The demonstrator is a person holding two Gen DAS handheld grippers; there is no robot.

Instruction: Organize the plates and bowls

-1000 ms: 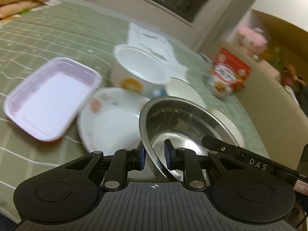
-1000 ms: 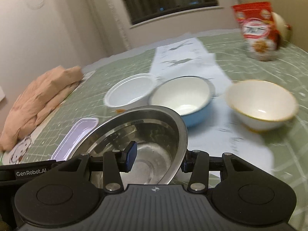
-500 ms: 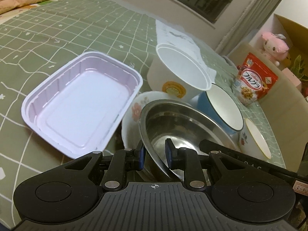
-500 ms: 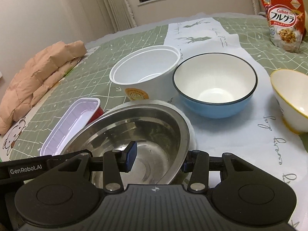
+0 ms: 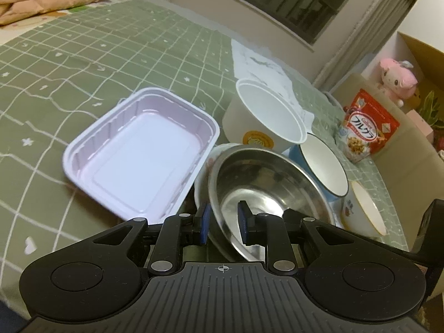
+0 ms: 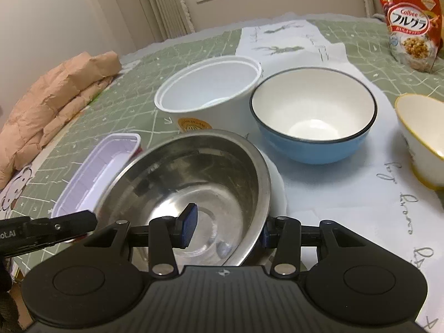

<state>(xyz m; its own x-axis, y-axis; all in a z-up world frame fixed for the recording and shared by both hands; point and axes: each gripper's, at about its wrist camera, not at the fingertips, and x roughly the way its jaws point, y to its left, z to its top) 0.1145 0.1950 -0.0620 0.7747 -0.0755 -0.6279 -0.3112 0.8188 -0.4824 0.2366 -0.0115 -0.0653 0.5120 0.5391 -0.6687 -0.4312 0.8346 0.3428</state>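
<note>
A steel bowl [image 5: 266, 177] sits over a white floral plate [image 5: 201, 180], which is mostly hidden. My left gripper [image 5: 222, 222] straddles the bowl's near rim, its jaws a little apart from the metal. My right gripper [image 6: 226, 227] is open wide around the bowl's [image 6: 188, 183] right rim; the plate's edge [image 6: 277, 191] shows beside it. A pale purple tray [image 5: 141, 152] lies to the left. A white tub [image 5: 263, 119], a blue bowl [image 6: 313, 116] and a yellow-rimmed bowl [image 6: 421, 138] stand behind and to the right.
A green checked cloth [image 5: 83, 63] covers the table, with a white printed runner [image 6: 347, 194] under the bowls. A cereal bag [image 6: 408, 22] stands at the back right. A folded peach blanket [image 6: 55, 83] lies at the left. A cardboard box and pink plush [image 5: 396, 77] stand beyond the table.
Both grippers have come lower and closer with the steel bowl, which now sits over the floral plate. The left jaws have opened slightly off the rim. The right jaws stay wide.
</note>
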